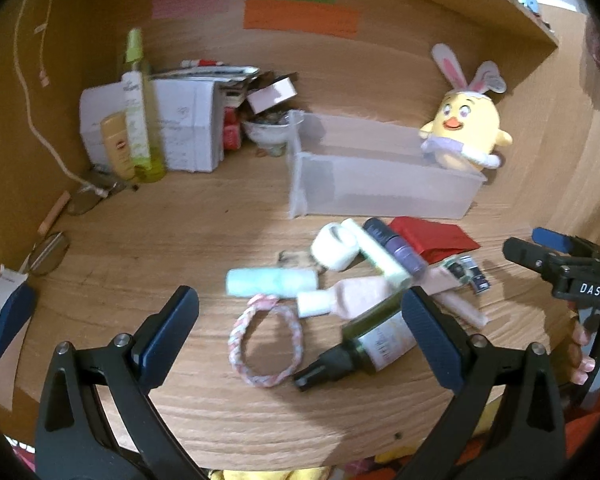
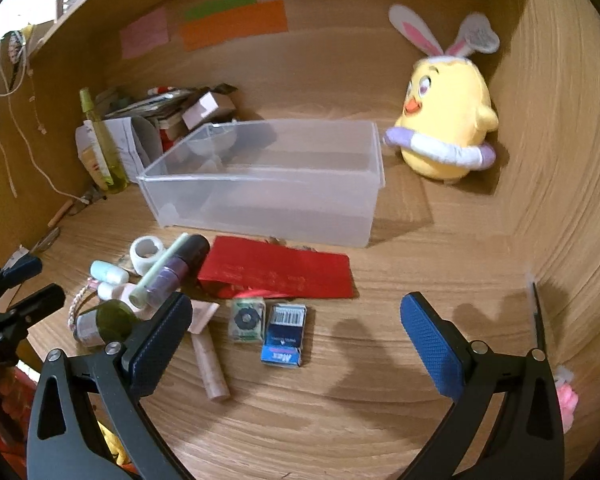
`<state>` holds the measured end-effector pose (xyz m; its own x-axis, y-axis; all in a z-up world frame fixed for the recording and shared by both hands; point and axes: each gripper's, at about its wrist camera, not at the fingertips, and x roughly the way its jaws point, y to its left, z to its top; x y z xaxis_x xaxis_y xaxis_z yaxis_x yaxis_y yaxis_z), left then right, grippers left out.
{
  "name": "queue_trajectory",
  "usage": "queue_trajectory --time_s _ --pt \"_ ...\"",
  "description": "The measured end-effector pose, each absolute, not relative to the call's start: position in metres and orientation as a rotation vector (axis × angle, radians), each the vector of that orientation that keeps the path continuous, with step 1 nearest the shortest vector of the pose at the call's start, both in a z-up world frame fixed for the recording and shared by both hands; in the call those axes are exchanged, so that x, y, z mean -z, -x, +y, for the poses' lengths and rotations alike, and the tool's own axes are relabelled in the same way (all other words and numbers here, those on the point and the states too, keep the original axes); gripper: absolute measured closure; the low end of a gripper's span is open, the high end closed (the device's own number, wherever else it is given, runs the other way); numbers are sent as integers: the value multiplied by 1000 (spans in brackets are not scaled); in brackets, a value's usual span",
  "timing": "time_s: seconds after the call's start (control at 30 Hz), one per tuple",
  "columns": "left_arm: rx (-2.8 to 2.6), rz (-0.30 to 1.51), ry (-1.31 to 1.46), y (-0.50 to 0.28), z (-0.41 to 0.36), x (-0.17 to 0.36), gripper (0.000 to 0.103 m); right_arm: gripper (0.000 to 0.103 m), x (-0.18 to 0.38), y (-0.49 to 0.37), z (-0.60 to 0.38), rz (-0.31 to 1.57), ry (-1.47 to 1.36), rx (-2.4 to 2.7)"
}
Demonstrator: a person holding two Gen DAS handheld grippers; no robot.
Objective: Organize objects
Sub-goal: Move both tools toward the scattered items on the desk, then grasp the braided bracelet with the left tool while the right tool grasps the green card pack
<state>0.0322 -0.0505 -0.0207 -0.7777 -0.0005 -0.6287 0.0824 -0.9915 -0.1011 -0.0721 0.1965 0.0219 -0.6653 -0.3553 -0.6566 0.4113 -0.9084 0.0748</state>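
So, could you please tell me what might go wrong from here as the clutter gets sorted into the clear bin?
1. The bottles and tubes lie stacked across each other; lifting the dark green bottle could roll the purple one away.
2. The clear bin looks light, so a dropped item may shove it toward the plush chick.

Black hand-held gripper [image 1: 300, 320] frames, blue textured pads [image 1: 168, 336] (silver screws).

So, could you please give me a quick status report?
Both grippers open, holding nothing. Clear bin empty; bottles piled in front of it. Nothing blocking.
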Motion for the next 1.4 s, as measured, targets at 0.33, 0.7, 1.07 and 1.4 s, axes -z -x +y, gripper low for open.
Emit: queue_trajectory --time_s 0.33,0.7,1.07,1.4 --pt "2809 337 -1124 -22 -84 41 20 1 -5 76 198 120 -1039 2543" --pt "2774 378 -1240 -4 -89 62 40 11 11 86 189 124 -1108 2478" --pt "2798 315 -1272 7 -82 64 58 43 15 84 162 224 -1096 2393" --pt "2816 288 -1268 13 -78 65 81 55 21 87 152 280 -1105 2386"
